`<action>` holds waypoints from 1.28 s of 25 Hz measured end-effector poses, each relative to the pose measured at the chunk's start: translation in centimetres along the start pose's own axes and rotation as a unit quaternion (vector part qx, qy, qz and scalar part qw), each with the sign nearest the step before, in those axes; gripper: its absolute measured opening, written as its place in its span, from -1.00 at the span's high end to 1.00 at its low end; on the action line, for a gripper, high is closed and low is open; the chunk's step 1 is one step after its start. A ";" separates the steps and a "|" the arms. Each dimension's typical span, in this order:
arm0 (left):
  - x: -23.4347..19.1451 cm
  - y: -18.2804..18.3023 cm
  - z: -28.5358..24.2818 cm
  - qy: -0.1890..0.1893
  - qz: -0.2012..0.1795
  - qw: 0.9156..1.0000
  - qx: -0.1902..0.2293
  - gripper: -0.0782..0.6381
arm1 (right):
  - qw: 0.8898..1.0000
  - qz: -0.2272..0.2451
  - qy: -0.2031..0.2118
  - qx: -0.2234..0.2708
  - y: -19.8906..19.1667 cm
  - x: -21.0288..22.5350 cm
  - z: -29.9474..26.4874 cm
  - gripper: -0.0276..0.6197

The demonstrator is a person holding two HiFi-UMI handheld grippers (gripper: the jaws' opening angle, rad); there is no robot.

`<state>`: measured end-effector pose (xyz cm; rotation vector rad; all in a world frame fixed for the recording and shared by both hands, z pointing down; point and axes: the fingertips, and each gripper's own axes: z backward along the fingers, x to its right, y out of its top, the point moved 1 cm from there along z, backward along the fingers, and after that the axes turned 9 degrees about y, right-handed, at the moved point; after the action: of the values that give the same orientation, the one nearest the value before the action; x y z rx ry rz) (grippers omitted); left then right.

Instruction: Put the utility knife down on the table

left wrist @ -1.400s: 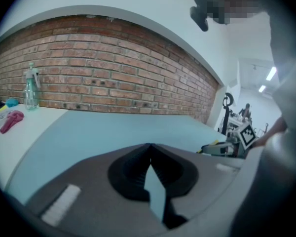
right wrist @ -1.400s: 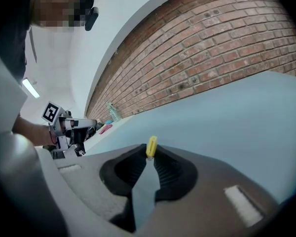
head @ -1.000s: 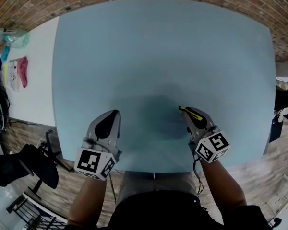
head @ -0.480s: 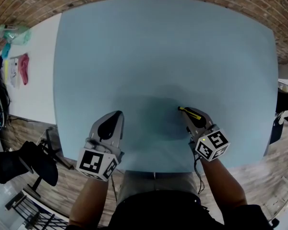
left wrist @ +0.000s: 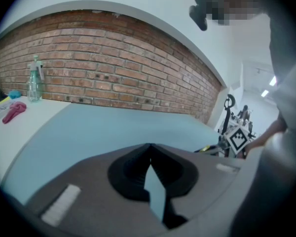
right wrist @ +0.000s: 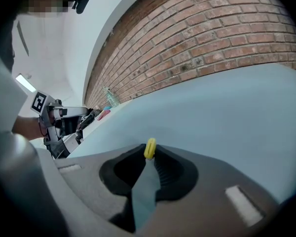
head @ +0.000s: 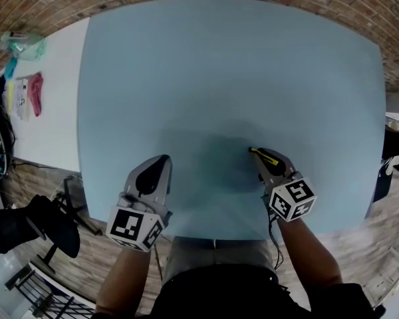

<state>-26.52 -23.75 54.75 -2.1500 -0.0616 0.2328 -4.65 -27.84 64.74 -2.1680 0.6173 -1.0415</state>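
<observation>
The utility knife point(head: 262, 156) is yellow and black and sticks out up-left from my right gripper point(head: 259, 159), low over the near right part of the light blue table point(head: 219, 65). In the right gripper view only its yellow end point(right wrist: 149, 148) shows, pinched between the fingertips of the right gripper point(right wrist: 149, 152). The jaws are opening slightly, with the knife still between them. My left gripper point(head: 159, 161) hovers near the table's front left. Seen in its own view, the left gripper point(left wrist: 150, 147) is shut and has nothing in it.
A white side table point(head: 50, 125) at the left carries a spray bottle point(head: 16, 44) and a pink object point(head: 34, 93). A black chair point(head: 33, 228) stands on the floor near the left front corner. A brick wall point(left wrist: 113, 78) runs behind the table.
</observation>
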 end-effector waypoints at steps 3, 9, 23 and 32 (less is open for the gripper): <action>-0.5 -0.1 0.1 0.000 0.003 1.000 0.001 0.77 | 1.000 0.001 -0.004 -0.006 -0.1 0.0 -0.2 0.73; -0.6 -0.6 0.2 -0.002 0.007 1.000 -0.002 0.77 | 1.000 0.002 -0.019 -0.015 -0.2 0.4 0.0 0.59; 0.2 -0.1 0.7 -0.010 -0.007 1.000 0.005 0.77 | 0.999 0.007 -0.038 0.006 0.4 0.5 1.1 0.45; 0.3 2.3 2.3 -0.021 0.005 0.999 0.027 0.77 | 0.997 0.011 -0.067 0.041 2.2 -0.4 3.5 0.43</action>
<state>-26.80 -23.12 51.57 -2.0913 -0.0683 0.2826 -2.35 -27.91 61.30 -2.1335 0.5265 -0.8854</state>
